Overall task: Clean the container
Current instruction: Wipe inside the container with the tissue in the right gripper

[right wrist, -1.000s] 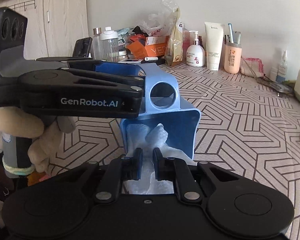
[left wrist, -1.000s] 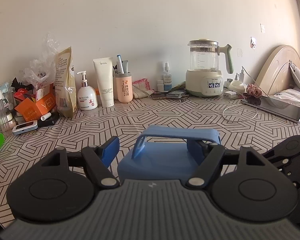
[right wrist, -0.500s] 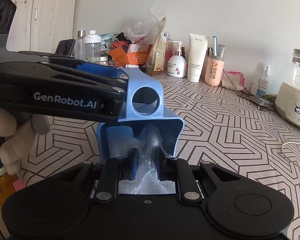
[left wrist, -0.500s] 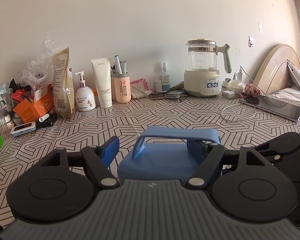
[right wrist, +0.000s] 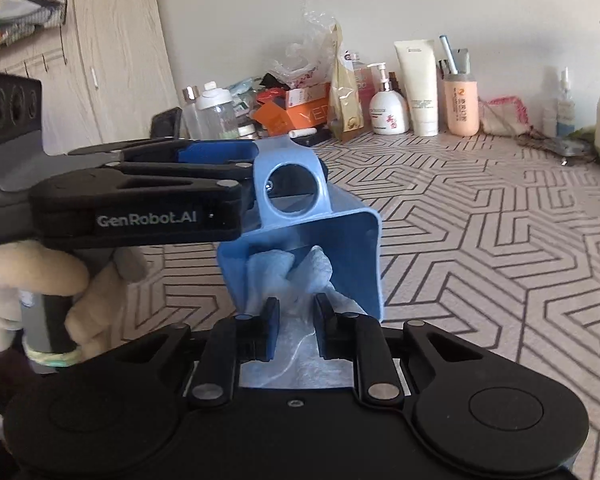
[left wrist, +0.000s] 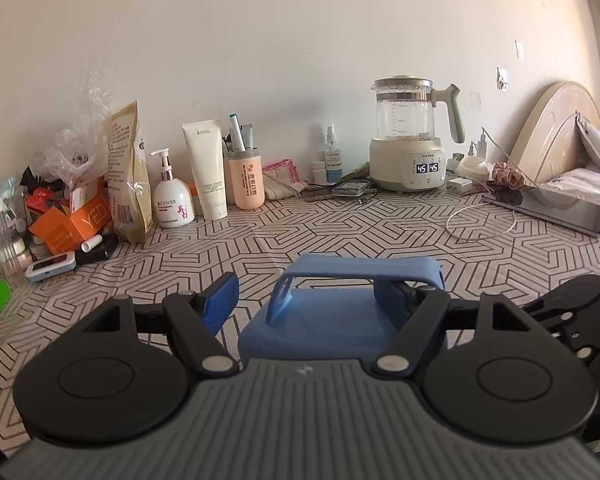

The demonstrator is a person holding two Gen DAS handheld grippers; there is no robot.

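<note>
A blue plastic container [right wrist: 352,240] lies tilted on its side, with its open mouth facing my right gripper. My left gripper [left wrist: 308,296] is shut on the container's handle [left wrist: 360,270], and in the right wrist view my left gripper [right wrist: 248,176] reaches in from the left. A crumpled white cloth [right wrist: 296,264] is stuffed into the container's mouth. At the mouth my right gripper [right wrist: 298,308] has its jaws opening. The cloth sits loosely between its fingers and spreads out under them.
A patterned tablecloth [left wrist: 340,232] covers the table. Along the back wall stand a glass kettle [left wrist: 408,148], a pump bottle [left wrist: 172,204], a white tube [left wrist: 208,168], a pink cup [left wrist: 246,184] and an orange box [left wrist: 72,220]. A white cable [left wrist: 480,220] and a dark tablet [left wrist: 560,208] lie on the right. A gloved hand [right wrist: 32,280] holds the left gripper.
My right gripper's fingers have spread apart around the cloth, and the right wrist view has rolled and shifted. The cloth now sits in two looser lumps. The left gripper and container have stayed put.
</note>
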